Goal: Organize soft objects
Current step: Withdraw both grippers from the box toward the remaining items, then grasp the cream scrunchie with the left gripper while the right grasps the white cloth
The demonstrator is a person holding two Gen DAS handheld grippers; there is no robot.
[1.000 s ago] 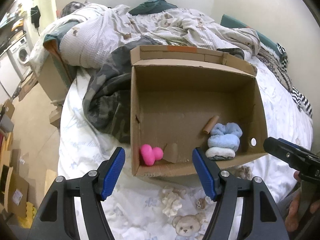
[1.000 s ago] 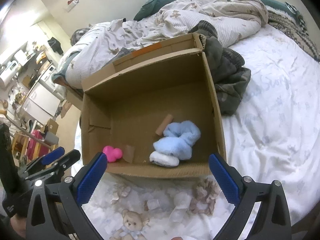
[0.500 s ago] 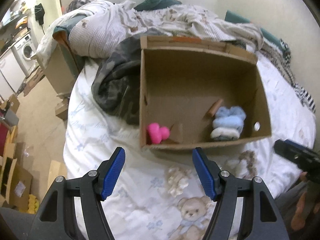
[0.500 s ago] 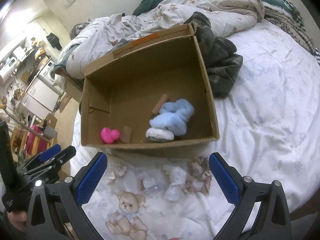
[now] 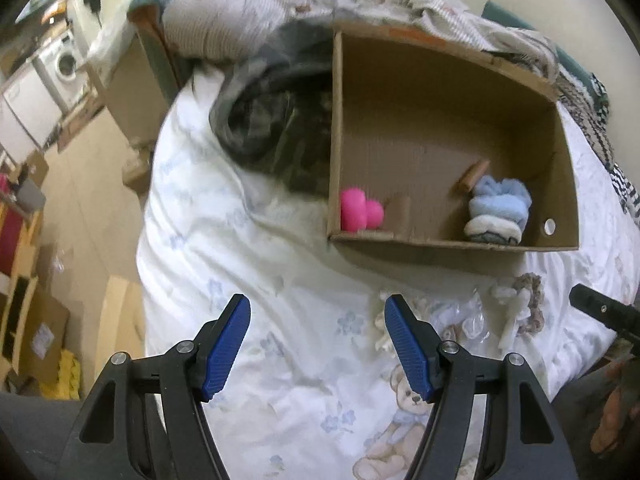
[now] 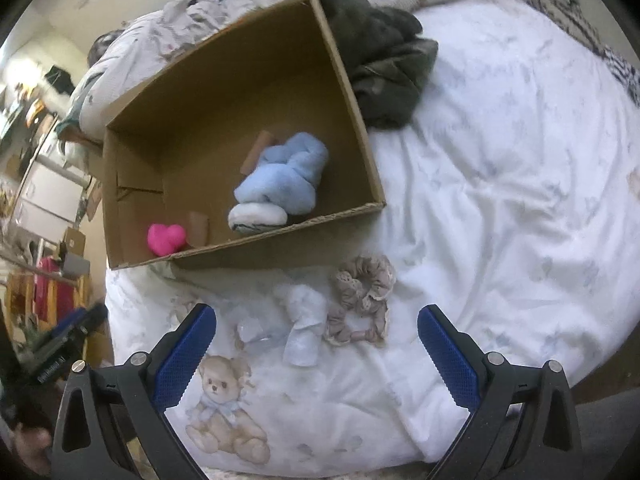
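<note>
A cardboard box (image 5: 452, 246) (image 6: 280, 230) stands on the bed and holds a pink heart-shaped soft toy (image 5: 360, 214) (image 6: 166, 238) and a blue and white fluffy bundle (image 5: 498, 212) (image 6: 284, 184). In front of the box lie a beige lace scrunchie (image 6: 362, 300) (image 5: 530, 300), a white soft piece (image 6: 304, 320) (image 5: 510, 316) and a cream piece (image 5: 382, 326). My left gripper (image 5: 318, 344) hangs open over the bedsheet, with the cream piece by its right finger. Open too, my right gripper (image 6: 316, 354) hovers over the white piece and the scrunchie, touching neither.
The bed (image 6: 500, 200) is covered by a white sheet printed with teddy bears. A dark rumpled garment (image 5: 276, 128) (image 6: 384, 64) lies beside the box, and bedding is piled behind it. Off the bed's left edge are floor, cartons and a washing machine (image 5: 66, 66).
Both grippers have dropped lower and tipped further down toward the sheet. The box has slid up in both views, and the loose soft pieces in front of it now show in full.
</note>
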